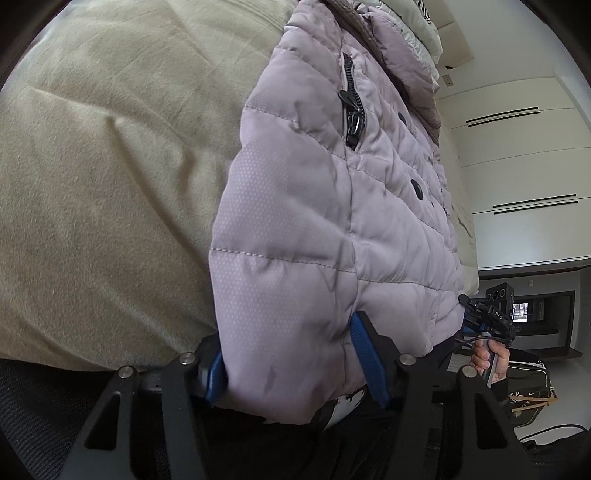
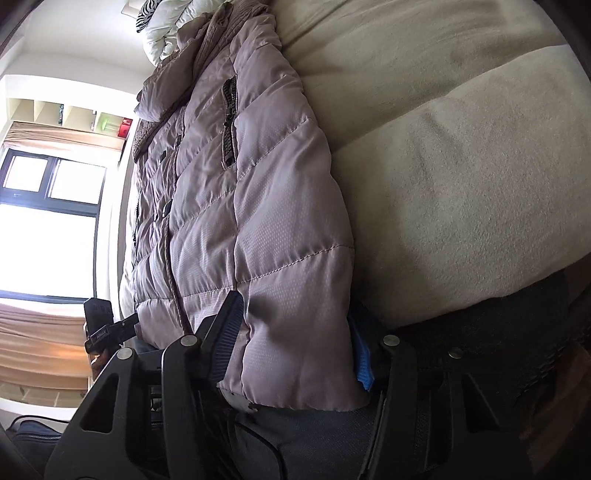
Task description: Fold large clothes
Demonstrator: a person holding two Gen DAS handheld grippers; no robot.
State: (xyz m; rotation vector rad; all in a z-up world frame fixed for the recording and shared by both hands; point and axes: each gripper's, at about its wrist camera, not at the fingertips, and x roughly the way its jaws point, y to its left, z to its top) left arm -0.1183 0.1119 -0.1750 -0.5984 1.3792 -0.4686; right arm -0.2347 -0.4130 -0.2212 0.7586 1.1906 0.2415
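Observation:
A pale lilac quilted puffer jacket (image 1: pixel 332 206) lies on a beige bed cover (image 1: pixel 110 184), front up, with a black pocket zipper and snaps showing. My left gripper (image 1: pixel 291 362) has its blue-padded jaws around the jacket's hem at one corner, with the fabric between them. My right gripper (image 2: pixel 295 350) has its jaws around the hem at the other corner of the same jacket (image 2: pixel 258 221). The right gripper also shows in the left wrist view (image 1: pixel 487 317), held by a hand. The left gripper shows in the right wrist view (image 2: pixel 107 328).
The beige bed cover (image 2: pixel 461 166) spreads beside the jacket. White and zebra-patterned bedding (image 2: pixel 166 26) is piled beyond the collar. White wardrobe doors (image 1: pixel 517 166) stand on one side, a bright window (image 2: pixel 48 221) on the other. A bag (image 1: pixel 532 391) sits on the floor.

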